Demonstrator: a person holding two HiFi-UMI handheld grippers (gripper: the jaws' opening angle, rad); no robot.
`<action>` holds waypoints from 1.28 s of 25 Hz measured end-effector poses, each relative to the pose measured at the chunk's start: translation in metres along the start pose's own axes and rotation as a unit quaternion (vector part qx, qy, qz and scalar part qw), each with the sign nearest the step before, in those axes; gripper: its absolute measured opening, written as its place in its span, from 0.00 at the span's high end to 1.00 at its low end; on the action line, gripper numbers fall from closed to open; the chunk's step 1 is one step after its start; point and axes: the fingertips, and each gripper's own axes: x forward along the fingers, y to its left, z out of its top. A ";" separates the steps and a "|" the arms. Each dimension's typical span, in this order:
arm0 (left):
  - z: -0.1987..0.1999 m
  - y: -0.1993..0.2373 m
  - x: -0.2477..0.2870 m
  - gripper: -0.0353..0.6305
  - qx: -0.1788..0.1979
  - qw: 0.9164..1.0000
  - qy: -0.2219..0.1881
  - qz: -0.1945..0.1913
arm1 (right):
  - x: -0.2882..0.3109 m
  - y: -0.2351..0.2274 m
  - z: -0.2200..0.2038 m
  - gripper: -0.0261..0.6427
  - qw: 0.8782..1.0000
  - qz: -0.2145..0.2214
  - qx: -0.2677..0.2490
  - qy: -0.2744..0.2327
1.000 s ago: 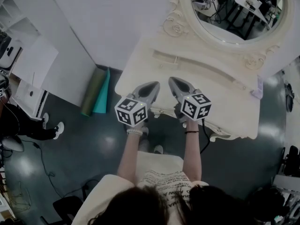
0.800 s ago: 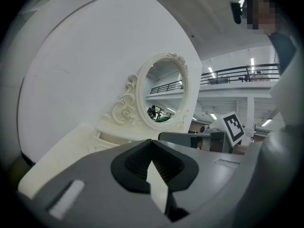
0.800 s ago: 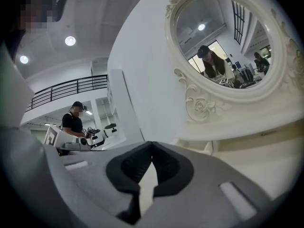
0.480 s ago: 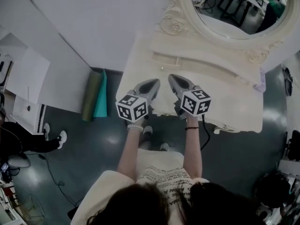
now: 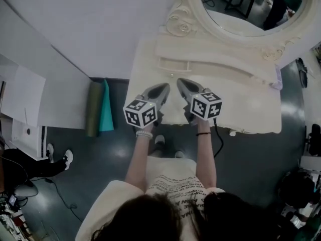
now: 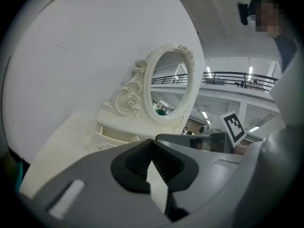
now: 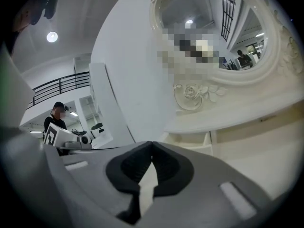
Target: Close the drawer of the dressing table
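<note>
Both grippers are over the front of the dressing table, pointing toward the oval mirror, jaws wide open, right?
No. The jaws of the left gripper and the right gripper are shut, tips together on nothing; each gripper view shows it. They are over the front of the dressing table, pointing toward the oval mirror.

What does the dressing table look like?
The dressing table is creamy white, like painted wood, with curly carved edges. An oval mirror in a flowery frame stands at its back, above small drawers. It stands against a white wall. The left gripper and right gripper hover over its front.
</note>
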 end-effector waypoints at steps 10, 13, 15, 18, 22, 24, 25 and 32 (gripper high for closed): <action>-0.011 0.024 0.006 0.96 -0.016 0.999 0.027 -0.024 | 0.022 -0.008 -0.009 0.96 0.999 -0.034 0.021 0.006; -0.014 0.029 0.007 0.96 -0.020 0.999 0.034 -0.027 | 0.026 -0.012 -0.015 0.96 0.998 -0.045 0.030 0.008; -0.017 0.031 0.007 0.96 -0.022 0.999 0.039 -0.027 | 0.026 -0.017 -0.019 0.96 0.998 -0.053 0.039 0.012; -0.019 0.033 0.008 0.96 -0.028 0.999 0.040 -0.022 | 0.028 -0.020 -0.025 0.96 0.997 -0.054 0.050 0.022; -0.021 0.037 0.012 0.96 -0.039 0.998 0.041 -0.013 | 0.036 -0.026 -0.032 0.96 0.996 -0.049 0.062 0.039; -0.022 0.038 0.016 0.96 -0.045 0.998 0.042 -0.009 | 0.040 -0.031 -0.034 0.96 0.995 -0.056 0.067 0.049; -0.023 0.039 0.017 0.96 -0.049 0.998 0.042 -0.006 | 0.041 -0.033 -0.035 0.96 0.994 -0.058 0.069 0.054; -0.036 0.044 0.022 0.96 -0.066 0.997 0.048 0.008 | 0.050 -0.045 -0.044 0.93 0.991 -0.061 0.088 0.075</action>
